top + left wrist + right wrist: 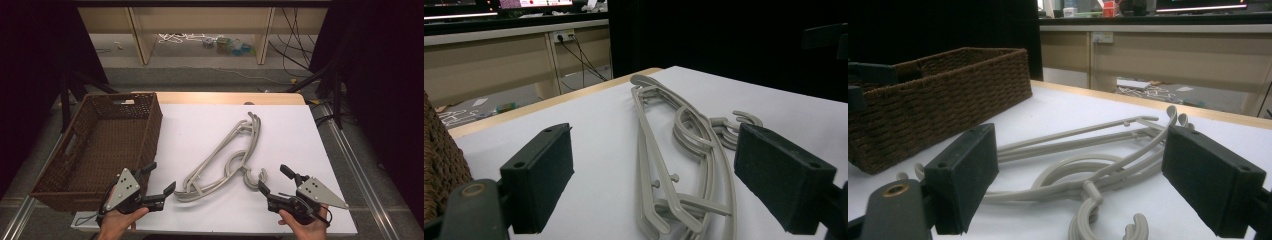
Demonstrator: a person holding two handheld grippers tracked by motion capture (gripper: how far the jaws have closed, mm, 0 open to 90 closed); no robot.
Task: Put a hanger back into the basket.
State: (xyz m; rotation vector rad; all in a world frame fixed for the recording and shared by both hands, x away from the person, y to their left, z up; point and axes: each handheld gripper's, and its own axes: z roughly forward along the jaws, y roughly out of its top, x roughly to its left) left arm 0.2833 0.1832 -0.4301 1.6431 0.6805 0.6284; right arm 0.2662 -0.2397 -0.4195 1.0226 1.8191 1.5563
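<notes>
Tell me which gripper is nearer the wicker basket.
Left. The left gripper hovers right beside the wicker basket's near right corner; the right gripper is across the hangers, far from it.

On the table (320, 150), the stack of hangers (227, 157) lies near the middle, stretched slantwise from the near left to the far right. The basket (100, 150) stands left of the hangers, on the table's left edge, well apart from them. The left gripper (159, 181) sits just near-left of the hangers' near end, between hangers and basket. The right gripper (275, 182) sits just right of the hangers' hooks, at the near edge. Beyond the hangers, past the table's far edge, stands a shelf unit (200, 30).
</notes>
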